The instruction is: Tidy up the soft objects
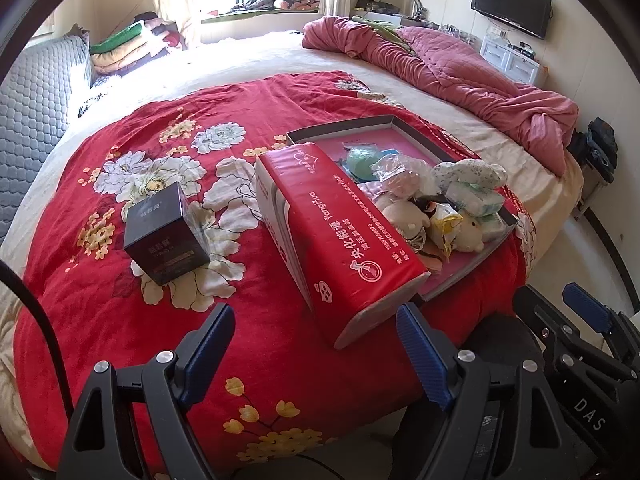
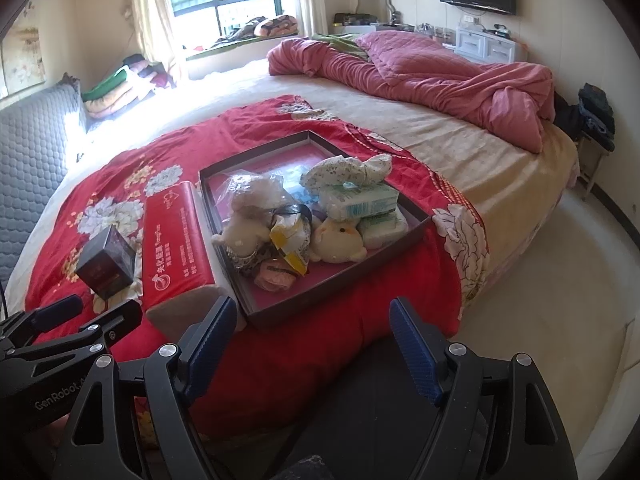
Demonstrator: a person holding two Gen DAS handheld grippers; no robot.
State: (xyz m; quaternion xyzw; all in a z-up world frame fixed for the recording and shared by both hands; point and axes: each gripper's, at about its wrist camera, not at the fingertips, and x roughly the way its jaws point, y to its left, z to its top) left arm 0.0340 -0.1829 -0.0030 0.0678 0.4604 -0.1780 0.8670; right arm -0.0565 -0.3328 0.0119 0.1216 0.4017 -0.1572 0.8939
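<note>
Soft toys and tissue packs [image 2: 312, 220] sit piled in our shallow dark cardboard tray [image 2: 256, 312] on the red flowered blanket [image 1: 120, 320]. Both tools, left tool [image 1: 316, 356] and right tool [image 2: 312, 344], hang wide open, empty, ready to pick.

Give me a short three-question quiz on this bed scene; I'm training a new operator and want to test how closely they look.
1. True or false: both tongs, left and right, are open and hold nothing.
2. Multiple choice: where does the red tissue pack lie? A) inside the shallow box B) on the red blanket, against the box's side C) on the pink quilt
3. Short answer: name the dark thing standing on the red floral blanket to the side of the tissue pack away from the shallow box.

Key
1. True.
2. B.
3. The small black carton. The cream plush toy and the other soft items sit in the shallow box.
</note>
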